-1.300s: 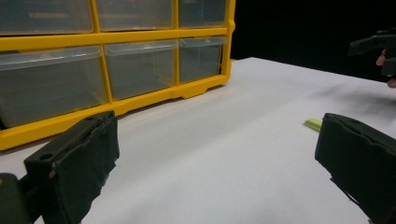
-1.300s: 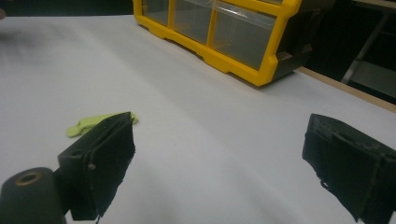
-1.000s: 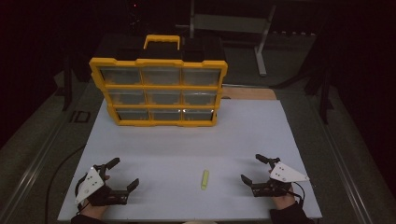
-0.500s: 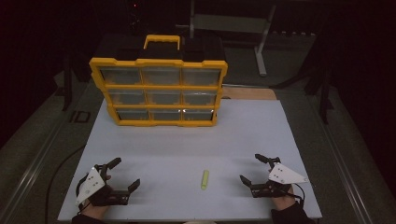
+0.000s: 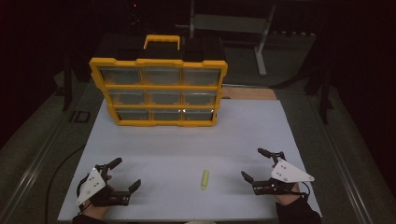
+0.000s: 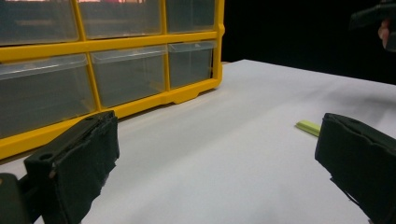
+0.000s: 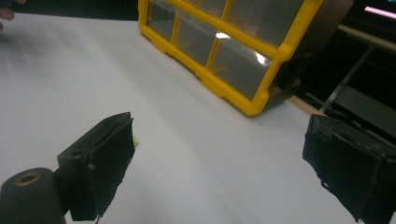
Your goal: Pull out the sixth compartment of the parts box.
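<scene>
almost nothing has moved since a second ago: the left claw (image 5: 122,174) and right claw (image 5: 255,163) rest released on the white surface (image 5: 187,144), the small green stick (image 5: 204,179) untouched between them, so picking it up has yet to begin.

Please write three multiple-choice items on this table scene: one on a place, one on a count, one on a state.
1. Where does the small yellow-green stick lie?
A. between the two grippers
B. inside a drawer
C. on top of the organiser

2. How many clear drawers does the yellow plastic organiser show?
A. four
B. nine
C. twelve

3. How stand the left gripper and right gripper?
A. both open
B. both shut
C. one holds the stick

Answers: 1 A, it lies on the white sheet between them; 2 B, three rows of three; 3 A, jaws apart, holding nothing.
</scene>
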The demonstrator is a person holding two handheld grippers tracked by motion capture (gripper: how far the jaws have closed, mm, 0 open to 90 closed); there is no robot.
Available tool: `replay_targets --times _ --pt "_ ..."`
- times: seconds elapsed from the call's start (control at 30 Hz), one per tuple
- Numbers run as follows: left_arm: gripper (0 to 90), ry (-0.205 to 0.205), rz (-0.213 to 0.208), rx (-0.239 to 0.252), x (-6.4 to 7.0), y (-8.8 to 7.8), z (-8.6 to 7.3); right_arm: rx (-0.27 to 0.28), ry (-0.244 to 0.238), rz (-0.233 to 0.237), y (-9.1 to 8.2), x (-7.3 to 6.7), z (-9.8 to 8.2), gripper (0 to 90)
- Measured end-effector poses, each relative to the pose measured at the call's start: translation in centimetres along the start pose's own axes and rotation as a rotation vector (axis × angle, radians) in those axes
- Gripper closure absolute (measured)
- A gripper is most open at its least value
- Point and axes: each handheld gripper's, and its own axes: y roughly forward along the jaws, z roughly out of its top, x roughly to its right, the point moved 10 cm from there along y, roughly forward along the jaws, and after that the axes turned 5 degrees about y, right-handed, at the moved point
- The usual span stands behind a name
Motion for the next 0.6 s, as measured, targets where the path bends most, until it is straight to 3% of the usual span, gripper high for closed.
replay_targets --times 0.13,0.2,0.6 --pt "0.6 0.002 0.0 0.002 0.0 0.0 0.0 0.012 -0.009 0.005 -0.1 0.4 1.1 9.0" --pt "0.6 0.002 -0.001 0.003 0.0 0.0 0.0 0.019 -0.049 0.001 -0.1 0.8 2.4 9.0" --pt "0.6 0.007 -0.004 0.005 0.1 0.0 0.1 0.058 -0.152 0.022 0.7 0.9 7.2 9.0"
